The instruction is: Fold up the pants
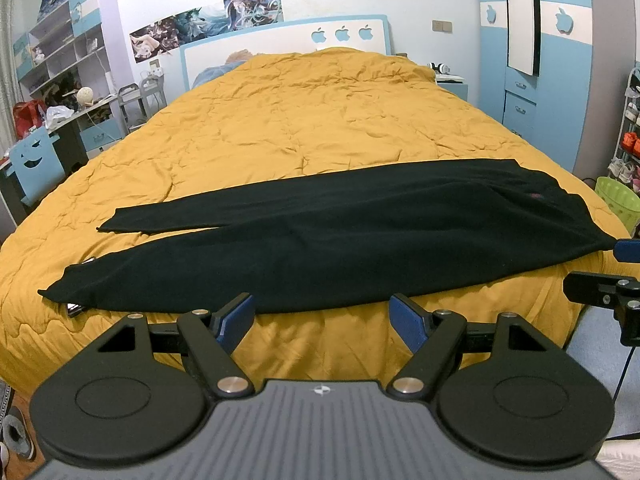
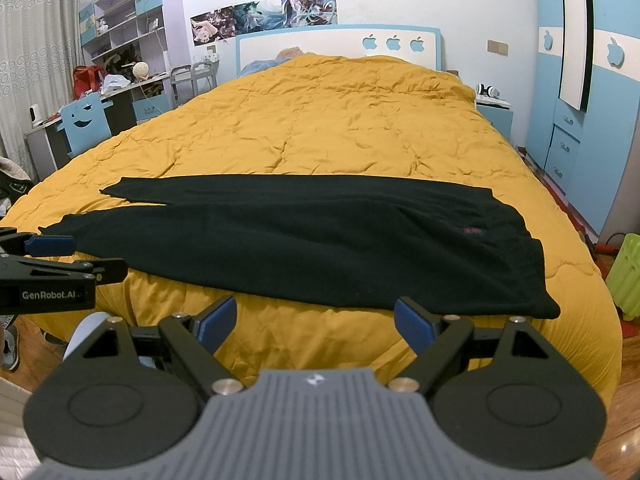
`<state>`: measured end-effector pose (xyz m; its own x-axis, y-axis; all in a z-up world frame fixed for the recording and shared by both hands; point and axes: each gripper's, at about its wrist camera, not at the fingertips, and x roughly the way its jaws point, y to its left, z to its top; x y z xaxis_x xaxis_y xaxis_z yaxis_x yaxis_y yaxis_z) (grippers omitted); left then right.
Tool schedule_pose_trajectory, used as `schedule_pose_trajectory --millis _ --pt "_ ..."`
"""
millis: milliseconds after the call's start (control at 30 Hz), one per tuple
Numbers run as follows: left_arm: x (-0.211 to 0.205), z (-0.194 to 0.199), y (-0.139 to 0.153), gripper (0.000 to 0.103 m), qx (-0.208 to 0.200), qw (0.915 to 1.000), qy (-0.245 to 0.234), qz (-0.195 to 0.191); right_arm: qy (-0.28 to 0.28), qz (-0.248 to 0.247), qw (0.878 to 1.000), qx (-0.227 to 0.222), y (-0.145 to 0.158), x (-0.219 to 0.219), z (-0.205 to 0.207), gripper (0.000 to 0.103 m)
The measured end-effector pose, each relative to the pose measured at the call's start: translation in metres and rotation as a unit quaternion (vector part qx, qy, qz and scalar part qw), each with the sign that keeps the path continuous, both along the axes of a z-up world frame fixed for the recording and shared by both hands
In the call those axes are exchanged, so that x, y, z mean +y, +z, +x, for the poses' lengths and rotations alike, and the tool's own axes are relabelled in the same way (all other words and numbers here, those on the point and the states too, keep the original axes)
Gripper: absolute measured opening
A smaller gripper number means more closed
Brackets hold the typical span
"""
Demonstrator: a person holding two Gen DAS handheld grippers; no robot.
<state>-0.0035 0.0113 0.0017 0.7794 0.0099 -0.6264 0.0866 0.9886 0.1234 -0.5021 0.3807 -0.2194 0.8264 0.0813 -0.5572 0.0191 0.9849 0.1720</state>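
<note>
Right, both tools are up and nothing is in hand yet. Black pants (image 1: 320, 236) lie flat across the near end of the bed (image 1: 312, 120), on the yellow quilt, legs stretched to the left, waist to the right, the two legs parted a little at the cuffs. Left hand-held gripper (image 1: 322, 318) hovers just short of the near edge of the cloth, jaws spread wide, empty. Right hand-held gripper (image 2: 314, 320) hangs the same way, jaws wide apart, nothing between them, close to the waist corner.

This looks like soft, light knit fabric: limp, no stiffness, likely to sag and drag on the quilt if lifted from one point only. It should pinch easily and is not fragile, though the quilt beneath could get caught in a deep bite. My guess for holds: the near waist corner for the right, the near cuff or leg edge for the left, so the near leg can be laid over the far one.
</note>
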Motion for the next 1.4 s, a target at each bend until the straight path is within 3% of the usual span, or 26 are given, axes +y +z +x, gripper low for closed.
schedule_pose_trajectory --millis 300,500,633,733,833,967,1133,1233,1300,1333,1400 --pt "-0.002 0.006 -0.004 0.088 -0.012 0.9998 -0.012 0.013 -0.004 0.004 1.000 -0.006 -0.001 0.002 0.002 0.082" --pt "0.016 0.026 -0.008 0.081 -0.053 0.9971 -0.043 0.033 -0.012 0.006 0.998 -0.065 -0.002 -0.027 0.008 0.082" --pt "0.033 0.042 -0.022 0.080 -0.065 0.9921 -0.079 0.072 -0.006 -0.006 0.997 -0.071 -0.006 -0.052 0.024 0.082" --pt "0.043 0.050 -0.044 0.080 -0.068 0.9810 -0.113 0.143 -0.002 -0.020 0.999 -0.042 -0.016 -0.071 0.042 0.082" --pt "0.058 0.063 -0.070 0.077 -0.042 0.9701 -0.119 0.207 -0.001 -0.022 1.000 -0.015 -0.032 -0.092 0.058 0.079" --pt "0.080 0.082 -0.105 0.071 0.008 0.9505 -0.113 0.289 0.020 -0.043 0.999 0.024 -0.055 -0.115 0.076 0.047" --pt "0.106 0.106 -0.128 0.069 0.046 0.9171 -0.112 0.380 0.046 -0.094 0.993 0.061 -0.073 -0.128 0.093 0.044" --pt "0.121 0.112 -0.141 0.069 0.067 0.8972 -0.120 0.419 0.047 -0.097 0.991 0.084 -0.080 -0.139 0.101 0.044" --pt "0.128 0.118 -0.147 0.062 0.078 0.8869 -0.116 0.441 0.056 -0.104 0.989 0.094 -0.083 -0.143 0.103 0.044" --pt "0.131 0.120 -0.149 0.056 0.080 0.8881 -0.112 0.439 0.064 -0.112 0.987 0.097 -0.085 -0.144 0.104 0.044" --pt "0.132 0.125 -0.146 0.041 0.087 0.8996 -0.103 0.415 0.088 -0.136 0.981 0.102 -0.087 -0.141 0.101 0.044"
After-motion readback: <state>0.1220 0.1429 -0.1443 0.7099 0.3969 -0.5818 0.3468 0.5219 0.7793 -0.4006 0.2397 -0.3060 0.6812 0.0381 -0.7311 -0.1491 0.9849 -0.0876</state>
